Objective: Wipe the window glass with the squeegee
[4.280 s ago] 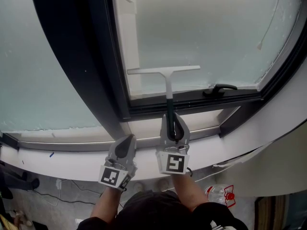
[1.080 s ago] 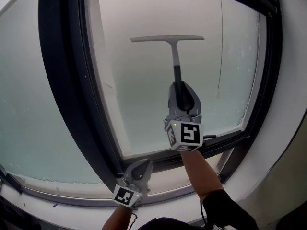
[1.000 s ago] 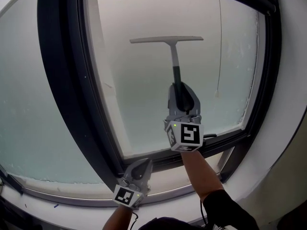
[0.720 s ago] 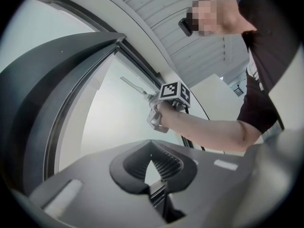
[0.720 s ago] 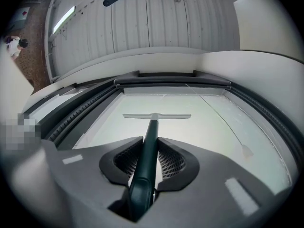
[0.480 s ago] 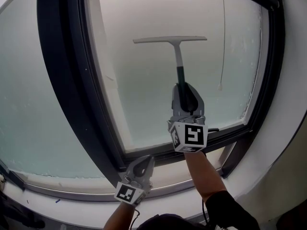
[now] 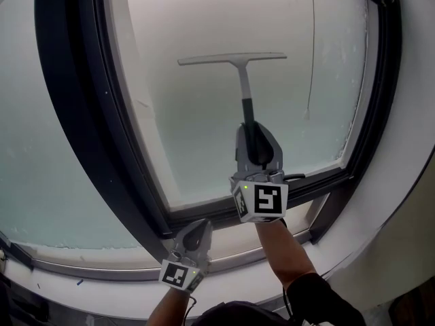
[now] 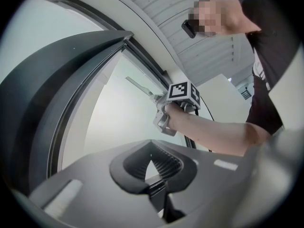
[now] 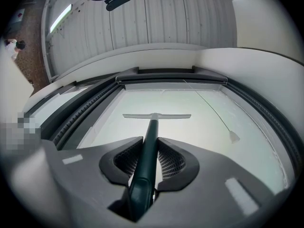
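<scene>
High on the window glass (image 7: 204, 134), the squeegee (image 7: 234, 58) rests with its handle clamped in the right gripper (image 7: 256, 133), the left gripper (image 7: 197, 229) closed and empty; the hazy pane seems mostly unwiped.

Squeegee (image 7: 242, 87) blade-up against frosted glass (image 7: 190, 134)

Dark win. frame (image 7: 75, 114), white wall (image 7: 408, 182) (ribbed ceiling (image 9: 166, 18)).

The glass (image 7: 190, 128) is open around the squeegee (image 7: 234, 58), bounded by dark frame (image 7: 88, 114) and a hanging cord (image 7: 312, 53).
</scene>
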{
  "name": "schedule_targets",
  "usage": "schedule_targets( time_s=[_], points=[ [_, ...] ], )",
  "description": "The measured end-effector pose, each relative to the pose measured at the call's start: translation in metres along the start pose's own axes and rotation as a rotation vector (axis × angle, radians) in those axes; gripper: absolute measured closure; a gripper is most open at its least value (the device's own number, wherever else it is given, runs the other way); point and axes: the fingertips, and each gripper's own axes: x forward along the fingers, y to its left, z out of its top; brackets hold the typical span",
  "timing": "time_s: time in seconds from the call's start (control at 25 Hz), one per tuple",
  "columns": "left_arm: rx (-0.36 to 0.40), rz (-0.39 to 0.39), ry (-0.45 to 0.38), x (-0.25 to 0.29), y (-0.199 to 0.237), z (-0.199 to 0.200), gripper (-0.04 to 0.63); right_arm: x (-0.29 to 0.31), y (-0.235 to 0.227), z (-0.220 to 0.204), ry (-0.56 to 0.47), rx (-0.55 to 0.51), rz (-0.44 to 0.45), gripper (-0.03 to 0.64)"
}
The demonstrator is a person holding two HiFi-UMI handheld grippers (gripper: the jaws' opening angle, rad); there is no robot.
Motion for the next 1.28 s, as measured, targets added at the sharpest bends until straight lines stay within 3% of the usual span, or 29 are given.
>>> schedule_targets(
  time_s=[1.28],
  points=[
    [-0.087,0.054,0.063,-0.016,-0.003,-0.029,0.597,-0.045,0.002,-0.036,0.088,0.027,-0.013,0.522]
  ],
)
